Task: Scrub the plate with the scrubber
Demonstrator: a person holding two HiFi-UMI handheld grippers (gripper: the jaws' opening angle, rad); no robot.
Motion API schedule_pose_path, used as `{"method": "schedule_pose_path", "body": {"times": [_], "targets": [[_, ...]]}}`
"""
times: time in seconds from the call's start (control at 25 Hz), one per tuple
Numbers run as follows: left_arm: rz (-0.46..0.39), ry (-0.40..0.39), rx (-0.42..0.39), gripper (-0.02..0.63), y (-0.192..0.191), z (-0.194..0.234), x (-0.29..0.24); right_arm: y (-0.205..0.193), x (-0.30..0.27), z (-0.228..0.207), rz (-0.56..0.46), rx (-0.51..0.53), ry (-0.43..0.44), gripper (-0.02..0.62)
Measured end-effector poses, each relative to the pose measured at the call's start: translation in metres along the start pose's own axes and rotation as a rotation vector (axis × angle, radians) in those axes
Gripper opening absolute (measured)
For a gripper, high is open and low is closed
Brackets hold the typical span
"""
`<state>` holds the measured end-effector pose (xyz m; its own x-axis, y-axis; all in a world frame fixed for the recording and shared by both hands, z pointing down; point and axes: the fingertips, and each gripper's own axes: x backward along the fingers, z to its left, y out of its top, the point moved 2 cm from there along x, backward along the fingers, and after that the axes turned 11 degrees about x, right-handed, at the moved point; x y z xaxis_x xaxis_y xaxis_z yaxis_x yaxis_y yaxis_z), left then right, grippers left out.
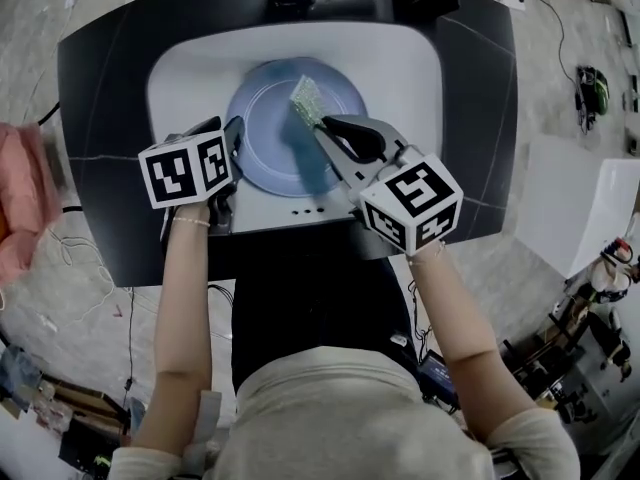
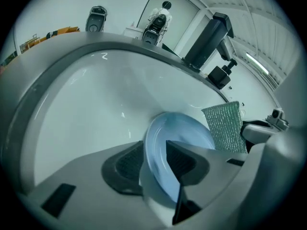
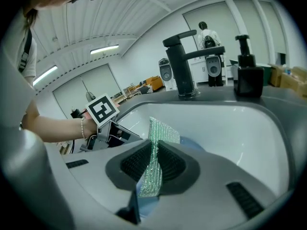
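Observation:
A pale blue plate (image 1: 265, 118) lies in the white sink (image 1: 190, 68). My left gripper (image 1: 232, 133) is at the plate's left edge. In the left gripper view the plate's rim (image 2: 177, 131) stands between the jaws of that gripper (image 2: 153, 155), which are wide and do not visibly press on it. My right gripper (image 1: 325, 123) is over the plate's right half, shut on a green mesh scrubber (image 1: 307, 98). The scrubber (image 3: 156, 162) is pinched upright between the pads, and a blurred blue part of it hangs below. The scrubber (image 2: 224, 126) also stands beside the plate.
A black faucet (image 3: 180, 66) and a black soap dispenser (image 3: 248, 75) stand on the dark counter (image 1: 100, 118) behind the basin. The basin's walls curve up on all sides of the plate. Cables and clutter lie on the floor around the counter.

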<state>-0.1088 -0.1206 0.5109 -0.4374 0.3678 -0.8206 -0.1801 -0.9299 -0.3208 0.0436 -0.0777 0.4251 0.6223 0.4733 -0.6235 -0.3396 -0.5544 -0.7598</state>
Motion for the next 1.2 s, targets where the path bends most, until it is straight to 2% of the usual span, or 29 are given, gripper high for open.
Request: {"method": "schedule_pose_path", "body": {"times": [0.4, 0.6, 0.72, 0.96, 1.2], "targets": [[0.032, -0.015, 0.097, 0.155, -0.012, 0.006, -0.011, -0.014, -0.025, 0.006, 0.1, 0.088, 0.069, 0.055], [0.024, 0.018, 0.125, 0.064, -0.013, 0.012, -0.013, -0.02, -0.036, 0.015, 0.154, 0.143, 0.133, 0.055], [0.02, 0.006, 0.146, 0.048, -0.011, 0.013, -0.015, -0.024, -0.044, 0.021, 0.177, 0.168, 0.173, 0.054], [0.027, -0.019, 0.096, 0.04, -0.009, 0.009, -0.016, -0.038, -0.061, 0.04, 0.267, 0.215, 0.273, 0.049], [0.032, -0.031, 0.07, 0.04, -0.008, 0.006, -0.019, -0.053, -0.077, 0.049, 0.349, 0.233, 0.323, 0.043]]}}
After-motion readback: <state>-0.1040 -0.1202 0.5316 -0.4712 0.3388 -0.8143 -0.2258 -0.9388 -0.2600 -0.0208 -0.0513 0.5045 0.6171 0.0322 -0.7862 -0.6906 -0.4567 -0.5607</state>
